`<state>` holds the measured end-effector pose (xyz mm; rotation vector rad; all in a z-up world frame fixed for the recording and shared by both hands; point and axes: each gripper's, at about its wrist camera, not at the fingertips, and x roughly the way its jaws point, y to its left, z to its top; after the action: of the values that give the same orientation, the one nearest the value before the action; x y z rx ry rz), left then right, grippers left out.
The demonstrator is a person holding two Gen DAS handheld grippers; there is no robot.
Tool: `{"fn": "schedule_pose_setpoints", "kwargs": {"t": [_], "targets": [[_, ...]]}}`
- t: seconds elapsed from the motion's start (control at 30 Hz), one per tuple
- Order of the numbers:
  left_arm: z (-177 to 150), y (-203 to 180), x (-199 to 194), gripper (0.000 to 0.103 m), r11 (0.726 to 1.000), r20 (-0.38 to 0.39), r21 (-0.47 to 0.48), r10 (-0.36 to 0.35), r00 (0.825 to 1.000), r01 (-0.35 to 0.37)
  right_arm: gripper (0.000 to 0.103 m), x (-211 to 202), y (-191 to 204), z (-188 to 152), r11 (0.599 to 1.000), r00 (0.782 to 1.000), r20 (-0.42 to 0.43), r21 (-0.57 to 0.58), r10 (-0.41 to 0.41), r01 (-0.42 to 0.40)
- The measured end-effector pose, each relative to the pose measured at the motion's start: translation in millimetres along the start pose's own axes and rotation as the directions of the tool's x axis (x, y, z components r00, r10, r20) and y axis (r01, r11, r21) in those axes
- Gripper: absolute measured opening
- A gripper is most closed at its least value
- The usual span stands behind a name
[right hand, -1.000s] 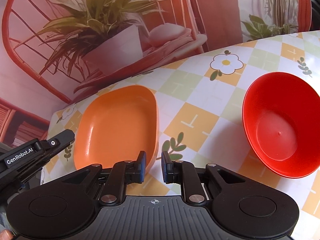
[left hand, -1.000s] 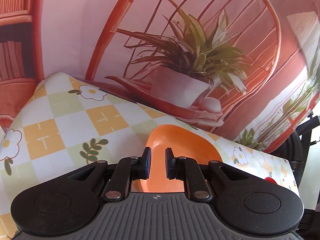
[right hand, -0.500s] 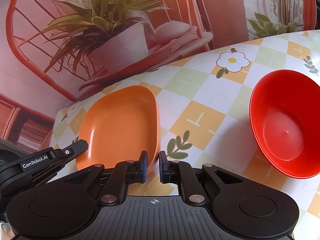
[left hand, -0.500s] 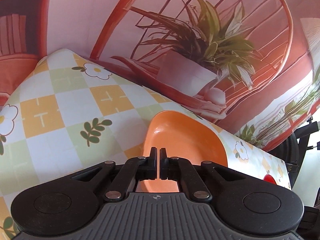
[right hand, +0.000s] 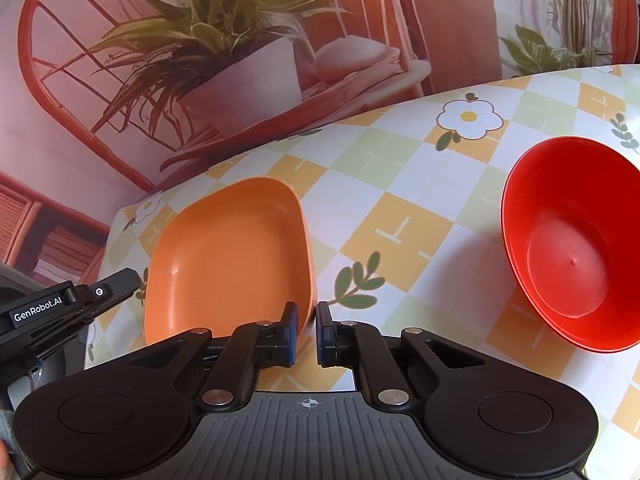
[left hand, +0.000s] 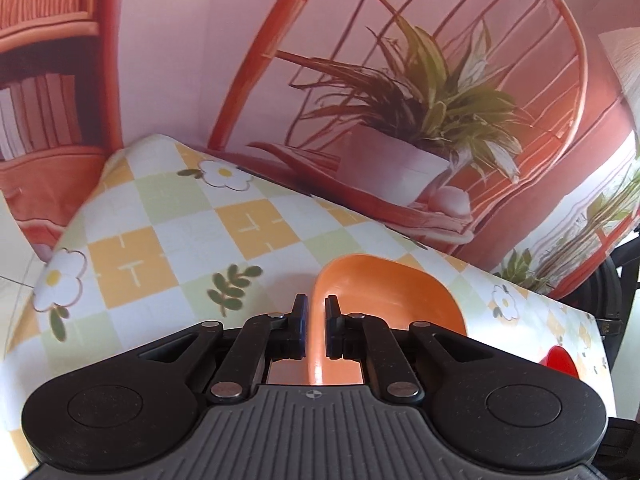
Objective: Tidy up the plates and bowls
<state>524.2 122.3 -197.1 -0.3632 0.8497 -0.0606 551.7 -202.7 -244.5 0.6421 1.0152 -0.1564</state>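
Observation:
An orange plate (right hand: 228, 256) lies flat on the checked tablecloth, with a red bowl (right hand: 572, 248) to its right. My left gripper (left hand: 316, 314) is narrowly open. The orange plate's (left hand: 384, 300) left rim runs up through the slim gap between its fingers. That left gripper (right hand: 116, 284) also shows in the right wrist view, at the plate's left edge. My right gripper (right hand: 307, 322) is narrowly open too, over the plate's near right corner: its left finger overlaps the rim and its right finger is over the cloth. A sliver of the red bowl (left hand: 560, 362) shows at the far right.
The table (right hand: 400, 220) carries a yellow, green and white checked cloth with flowers. Right behind it hangs a backdrop printed with a potted plant (left hand: 420, 128) and a red chair. The table's left edge (left hand: 40, 264) drops off close to the left gripper.
The left fingers closed almost fully half a second ago and have since parted a little. The right fingers narrowed slightly. Plate and bowl have stayed in place on the cloth.

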Motion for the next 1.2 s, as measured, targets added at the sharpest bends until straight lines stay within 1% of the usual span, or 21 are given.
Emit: {"fn": "schedule_pose_setpoints", "kwargs": {"t": [0.13,0.27,0.33,0.37,0.47,0.53,0.57,0.6,0.67,0.77,0.83,0.93,1.03,1.1,1.2], "targets": [[-3,7,6,0.009,1.000,-0.019,-0.011,0.019,1.000,-0.019,0.008,0,0,0,1.000,1.000,0.002,-0.004,0.000,0.000],[-11,2,17,0.009,0.999,-0.051,0.018,0.047,0.998,-0.046,0.008,1,1,-1,1.000,1.000,0.003,-0.009,-0.006,0.006],[-13,2,20,0.009,0.999,-0.063,0.019,0.049,0.997,-0.048,0.008,1,1,-1,1.000,1.000,0.002,-0.009,-0.005,0.005],[-13,4,20,0.009,0.999,-0.068,0.008,0.044,0.997,-0.044,0.008,1,0,-1,1.000,1.000,0.003,-0.008,-0.002,0.002],[-8,19,15,0.010,0.996,-0.061,-0.089,-0.018,0.998,0.013,0.008,1,0,-1,1.000,1.000,-0.001,-0.008,-0.004,0.004],[-4,25,9,0.013,0.992,-0.041,-0.121,-0.038,0.998,0.033,0.008,1,0,-1,1.000,1.000,0.000,-0.010,-0.003,0.003],[-2,25,5,0.020,0.993,-0.034,-0.118,-0.036,0.999,0.032,0.008,1,0,-1,1.000,1.000,0.000,-0.010,-0.004,0.004],[-1,25,3,0.029,0.994,-0.028,-0.110,-0.031,0.999,0.028,0.008,2,0,-1,1.000,1.000,-0.002,-0.009,-0.006,0.006],[1,23,-2,0.037,0.995,-0.019,-0.098,-0.028,0.999,0.026,0.007,3,-1,-1,1.000,1.000,-0.006,-0.004,-0.011,0.010],[3,20,-5,0.038,0.995,-0.008,-0.089,-0.040,0.999,0.039,0.007,3,-3,-3,1.000,1.000,-0.007,-0.002,-0.013,0.013],[3,18,-7,0.038,0.996,-0.007,-0.081,-0.028,1.000,0.028,0.007,4,-3,-3,1.000,1.000,-0.007,-0.003,-0.013,0.013],[3,19,-8,0.039,0.995,0.008,-0.091,-0.037,0.999,0.038,0.007,3,-2,-3,1.000,1.000,-0.003,-0.011,-0.006,0.006],[3,21,-10,0.039,0.996,0.023,-0.092,-0.022,0.999,0.024,0.007,2,0,-1,1.000,1.000,0.001,-0.021,-0.006,0.006],[3,21,-9,0.039,0.996,0.018,-0.088,-0.024,1.000,0.026,0.007,1,1,-1,1.000,1.000,0.002,-0.021,-0.007,0.007],[-1,14,-6,0.039,0.998,0.015,-0.056,-0.041,0.999,0.041,0.007,2,1,0,1.000,1.000,0.002,-0.018,-0.004,0.004]]}}
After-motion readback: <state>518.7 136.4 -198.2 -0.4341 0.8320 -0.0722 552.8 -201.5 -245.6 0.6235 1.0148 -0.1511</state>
